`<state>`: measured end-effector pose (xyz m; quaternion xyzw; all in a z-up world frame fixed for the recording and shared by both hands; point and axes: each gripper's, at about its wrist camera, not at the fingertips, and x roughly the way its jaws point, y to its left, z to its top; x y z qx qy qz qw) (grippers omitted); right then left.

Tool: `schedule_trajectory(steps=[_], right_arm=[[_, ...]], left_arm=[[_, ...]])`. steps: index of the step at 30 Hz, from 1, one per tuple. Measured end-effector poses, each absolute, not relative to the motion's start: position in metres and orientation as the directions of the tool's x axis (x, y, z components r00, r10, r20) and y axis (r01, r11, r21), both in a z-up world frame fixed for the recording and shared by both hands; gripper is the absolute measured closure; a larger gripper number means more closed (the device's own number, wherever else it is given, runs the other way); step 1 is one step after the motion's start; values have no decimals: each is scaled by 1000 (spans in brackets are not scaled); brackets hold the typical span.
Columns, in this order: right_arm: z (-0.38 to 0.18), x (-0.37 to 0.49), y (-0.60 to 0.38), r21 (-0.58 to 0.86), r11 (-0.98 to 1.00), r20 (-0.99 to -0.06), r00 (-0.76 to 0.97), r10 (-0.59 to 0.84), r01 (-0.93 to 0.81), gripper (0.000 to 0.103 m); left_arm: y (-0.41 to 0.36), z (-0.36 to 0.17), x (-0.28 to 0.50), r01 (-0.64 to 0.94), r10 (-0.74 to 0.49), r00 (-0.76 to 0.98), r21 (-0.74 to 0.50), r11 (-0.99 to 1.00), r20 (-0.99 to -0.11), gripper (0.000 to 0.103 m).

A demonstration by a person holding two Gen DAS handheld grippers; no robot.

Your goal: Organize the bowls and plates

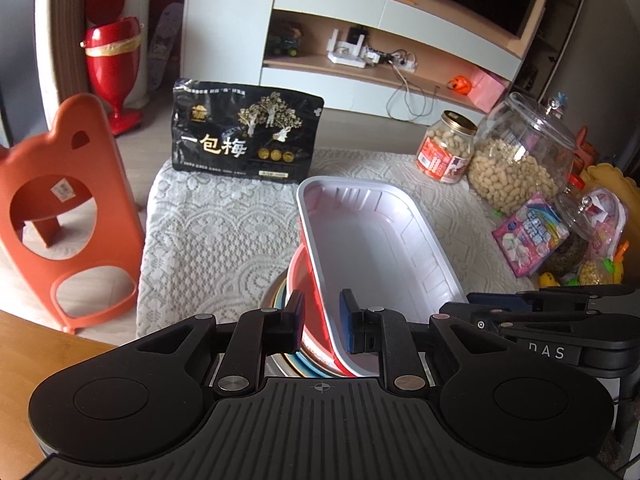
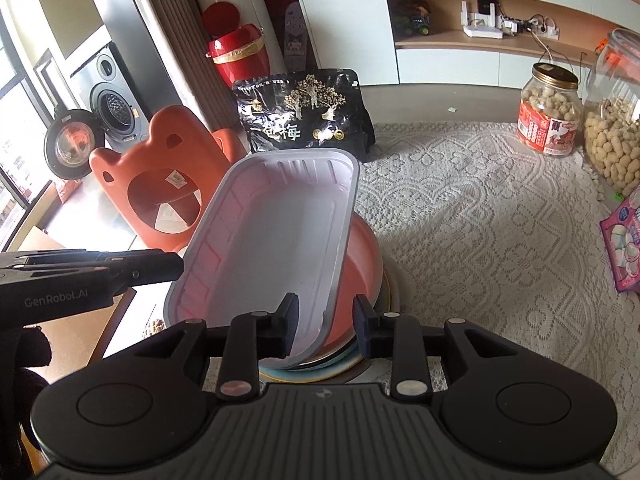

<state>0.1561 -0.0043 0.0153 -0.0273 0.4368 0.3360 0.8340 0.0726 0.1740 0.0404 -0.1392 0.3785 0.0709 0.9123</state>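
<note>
A: What lies on the worktop point(image 2: 480, 240) with the white lace cloth?

B: A stack of round coloured plates point(image 2: 366, 264). A white rectangular plastic tray with red outside point(image 1: 372, 248) leans tilted on it.

A: And the left hand-held gripper point(image 1: 320, 322)?

B: Its fingers stand on both sides of the tray's wall; whether they clamp it, I cannot tell.

A: The right hand-held gripper point(image 2: 326, 326)?

B: Its fingers are apart, around the tray's rim.

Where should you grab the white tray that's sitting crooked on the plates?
Grab the white tray by its thin rolled rim at a long side wall, one finger inside and one outside, coming from the near end. It sits tilted on the stack of plates, so both long walls stand clear. The left gripper and right gripper already straddle them.
</note>
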Motion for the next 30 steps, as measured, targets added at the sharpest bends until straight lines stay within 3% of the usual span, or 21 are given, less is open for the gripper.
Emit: schedule_trajectory(steps=[9, 15, 19, 22, 27, 30], right_arm=[[33, 137, -28, 267, 737, -653, 446, 612, -621, 71], [39, 88, -71, 206, 730, -511, 564, 648, -652, 46], [20, 45, -97, 188, 736, -471, 597, 649, -651, 43], [4, 19, -110, 213, 732, -496, 574, 652, -647, 42], [-21, 0, -119, 187, 756, -574, 555, 602, -627, 41], [-27, 3, -124, 183, 778, -607, 554, 571, -601, 41]], left_arm=[[143, 67, 18, -273, 104, 826, -231, 934, -555, 83], [85, 42, -38, -302, 202, 876, -171, 938, -439, 83], [41, 6, -71, -291, 185, 878, -185, 939, -442, 83], [19, -7, -83, -256, 145, 874, -185, 949, -463, 84], [16, -18, -83, -334, 191, 822, -182, 925, -537, 86], [12, -19, -87, -346, 213, 816, -159, 925, -537, 87]])
